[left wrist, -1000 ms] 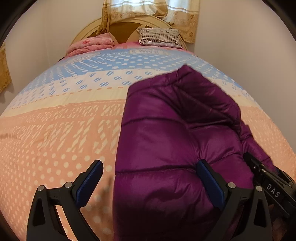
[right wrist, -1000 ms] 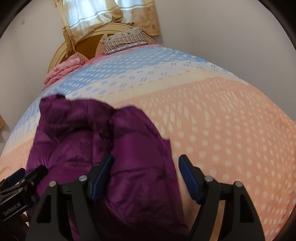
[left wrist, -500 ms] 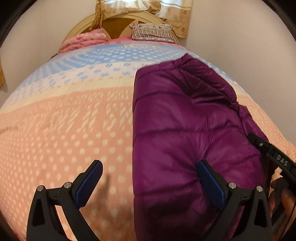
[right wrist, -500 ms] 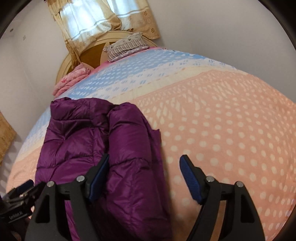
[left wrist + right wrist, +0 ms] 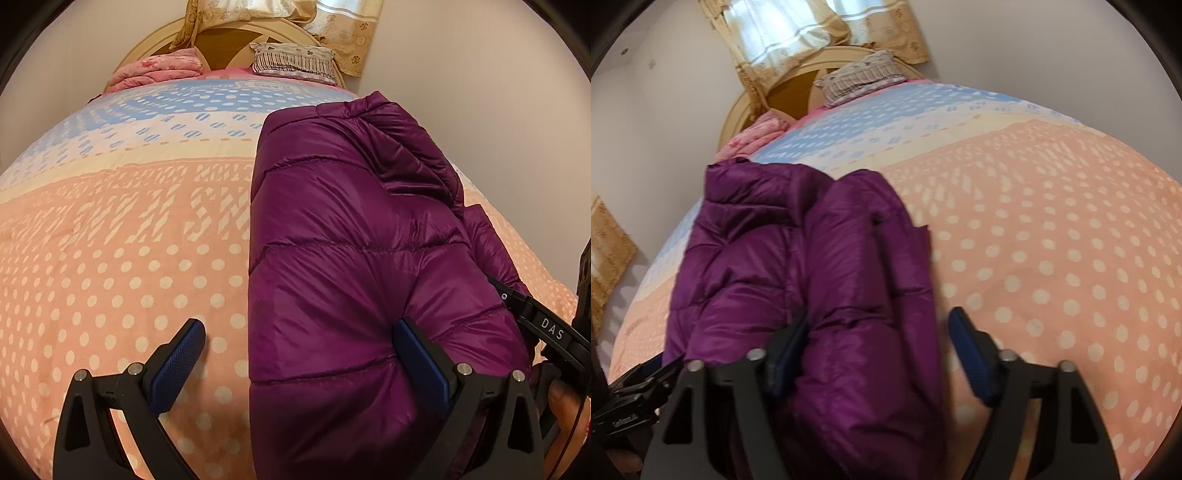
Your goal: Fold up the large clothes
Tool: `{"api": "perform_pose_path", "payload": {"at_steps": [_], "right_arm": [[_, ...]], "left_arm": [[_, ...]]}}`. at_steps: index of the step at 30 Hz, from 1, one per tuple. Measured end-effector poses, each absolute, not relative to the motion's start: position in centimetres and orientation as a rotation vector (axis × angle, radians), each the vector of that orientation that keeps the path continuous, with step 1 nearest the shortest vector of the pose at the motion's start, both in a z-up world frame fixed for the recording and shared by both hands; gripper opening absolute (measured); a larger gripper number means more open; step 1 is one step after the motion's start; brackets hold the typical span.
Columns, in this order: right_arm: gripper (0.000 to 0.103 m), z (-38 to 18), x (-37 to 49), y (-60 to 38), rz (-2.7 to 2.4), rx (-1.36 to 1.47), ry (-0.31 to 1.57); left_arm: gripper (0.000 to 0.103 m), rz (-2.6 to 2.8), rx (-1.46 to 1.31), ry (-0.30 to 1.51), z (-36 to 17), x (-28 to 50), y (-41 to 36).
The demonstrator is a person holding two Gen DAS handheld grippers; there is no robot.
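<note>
Purple quilted jacket [image 5: 351,258] lying folded lengthwise on a bed, near its foot, hood end pointing toward the headboard [image 5: 236,44]. Nearest, in the left wrist view: left gripper [image 5: 299,362] with black arms and blue pads, jaws spread wide, straddling the jacket's left edge, one pad over the bedspread [image 5: 110,258], the other resting against the puffy fabric. No pinch on anything. At the right edge of that view, part of the other tool and a hand [image 5: 565,417] behind it.

In the right wrist view: right gripper [image 5: 875,354] over the jacket's right side, jaws closing, a thick fold of jacket [image 5: 820,280] between them; left pad sunk into the fabric, right pad clear of it over the bedspread [image 5: 1052,240]. Slightly blurred.

Farther out: peach bedspread with white dots, then cream and blue dotted bands. Beyond, a pink folded blanket [image 5: 159,68] and a striped pillow [image 5: 291,61] against the rounded wooden headboard. Behind, beige patterned curtains [image 5: 798,33] and plain walls.
</note>
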State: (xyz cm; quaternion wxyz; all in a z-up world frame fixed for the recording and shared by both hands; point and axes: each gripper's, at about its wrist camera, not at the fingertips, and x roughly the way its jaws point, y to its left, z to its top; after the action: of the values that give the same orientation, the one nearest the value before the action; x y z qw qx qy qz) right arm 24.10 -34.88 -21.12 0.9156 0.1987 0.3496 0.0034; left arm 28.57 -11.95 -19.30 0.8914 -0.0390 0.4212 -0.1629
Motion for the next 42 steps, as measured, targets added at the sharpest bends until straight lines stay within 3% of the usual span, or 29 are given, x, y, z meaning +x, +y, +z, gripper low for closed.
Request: {"api": "perform_pose_path", "payload": {"at_steps": [3, 6, 11, 13, 20, 22, 23, 28, 30, 32, 42], "right_arm": [[0.062, -21.0, 24.0, -35.4, 0.027, 0.439, 0.723], [0.081, -20.5, 23.3, -37.3, 0.039, 0.543, 0.684], [0.079, -20.0, 22.5, -37.2, 0.045, 0.491, 0.694], [0.066, -20.9, 23.2, -35.9, 0.084, 0.449, 0.748], [0.066, -21.4, 24.2, -33.1, 0.058, 0.334, 0.741], [0.061, -21.4, 24.5, -32.8, 0.064, 0.332, 0.746], [0.059, -21.4, 24.6, -32.7, 0.071, 0.336, 0.747], [0.043, -21.5, 24.2, -32.4, 0.082, 0.345, 0.734], [0.036, -21.2, 23.9, -31.8, 0.086, 0.320, 0.718], [0.030, -20.7, 23.5, -30.8, 0.068, 0.253, 0.705], [0.023, -18.8, 22.4, -28.6, 0.114, 0.248, 0.661]], "left_arm": [[0.102, -0.342, -0.095, 0.882, -19.3, 28.5, -11.9], [0.102, -0.338, -0.096, 0.882, -19.4, 28.9, -11.8], [0.102, -0.331, -0.085, 0.870, -19.5, 28.8, -12.0], [0.102, -0.330, -0.068, 0.865, -19.5, 28.7, -12.2], [0.100, -0.340, -0.039, 0.852, -19.3, 28.4, -12.9], [0.089, -0.364, -0.024, 0.835, -19.2, 28.0, -13.3], [0.078, -0.383, -0.018, 0.828, -19.0, 27.8, -13.6], [0.064, -0.385, 0.031, 0.798, -18.6, 27.0, -14.5], [0.042, -0.382, 0.061, 0.776, -17.9, 26.4, -14.7], [0.033, -0.368, 0.115, 0.743, -16.8, 25.7, -15.1], [0.027, -0.311, 0.128, 0.674, -12.5, 23.2, -13.2]]}}
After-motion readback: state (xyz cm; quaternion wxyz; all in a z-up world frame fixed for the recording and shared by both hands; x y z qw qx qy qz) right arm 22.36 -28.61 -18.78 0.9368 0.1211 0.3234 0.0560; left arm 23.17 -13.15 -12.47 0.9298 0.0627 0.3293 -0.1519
